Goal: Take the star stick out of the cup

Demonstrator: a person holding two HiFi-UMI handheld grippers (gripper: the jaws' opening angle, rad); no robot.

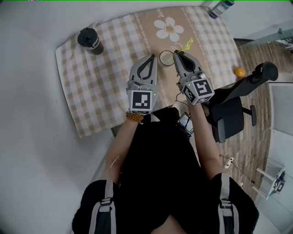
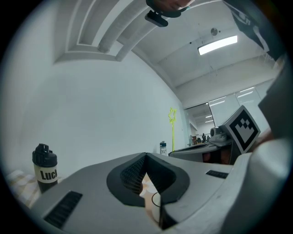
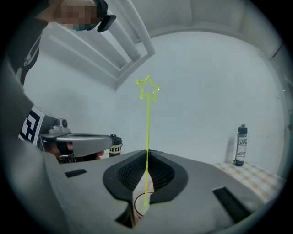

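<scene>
A thin yellow-green star stick (image 3: 147,132) stands upright between the jaws of my right gripper (image 3: 147,153), which is shut on it. Its star (image 3: 147,88) is at the top, and its lower end shows over the mouth of the clear cup (image 3: 139,208). From the head view the cup (image 1: 166,57) sits on the checked cloth just left of my right gripper (image 1: 176,54), and the star stick (image 1: 187,45) pokes out beyond its tips. My left gripper (image 1: 152,57) is shut on nothing beside the cup. The left gripper view shows its jaws (image 2: 145,156) together and the star stick (image 2: 172,125) to the right.
A black bottle (image 1: 90,41) stands at the table's far left, and a clear water bottle (image 1: 220,8) at the far right corner. A black office chair (image 1: 231,107) stands by the table's right side, with an orange (image 1: 240,71) near that edge.
</scene>
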